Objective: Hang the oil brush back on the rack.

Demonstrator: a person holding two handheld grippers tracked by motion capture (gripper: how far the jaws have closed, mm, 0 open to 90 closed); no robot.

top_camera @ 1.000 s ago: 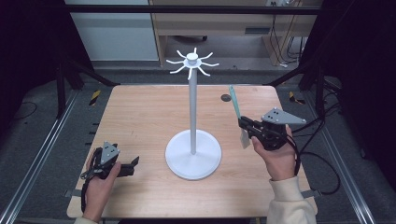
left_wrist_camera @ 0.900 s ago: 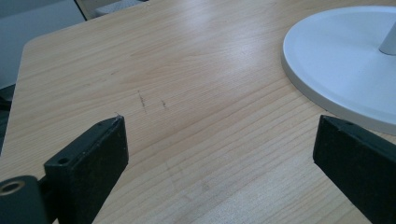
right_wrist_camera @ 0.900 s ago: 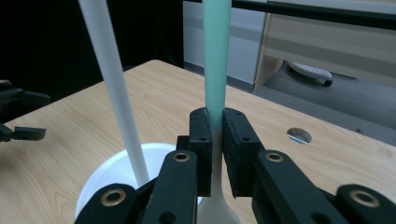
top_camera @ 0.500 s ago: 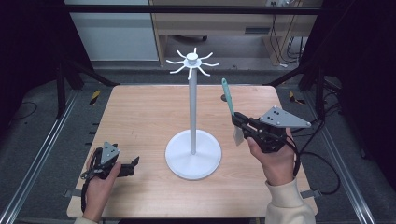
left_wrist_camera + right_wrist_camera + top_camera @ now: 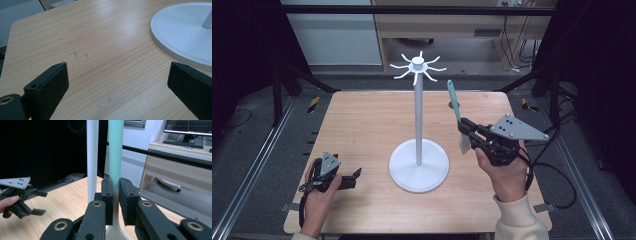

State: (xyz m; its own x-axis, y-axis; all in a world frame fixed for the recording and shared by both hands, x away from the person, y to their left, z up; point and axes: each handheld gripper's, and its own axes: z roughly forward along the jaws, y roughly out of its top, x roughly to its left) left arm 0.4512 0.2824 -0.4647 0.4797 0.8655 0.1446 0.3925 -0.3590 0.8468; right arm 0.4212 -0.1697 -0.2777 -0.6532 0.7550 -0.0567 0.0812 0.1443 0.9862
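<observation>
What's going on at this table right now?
A person works with a claw in each hand. The right claw is shut on a green-handled utensil, held upright in the air beside the white hook stand in the middle of the wooden table. The left claw rests open on the table, holding nothing.

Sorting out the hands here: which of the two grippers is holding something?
The right gripper: its jaws are shut on the green-handled utensil, raised beside the white stand. The left gripper rests open on the table.
</observation>
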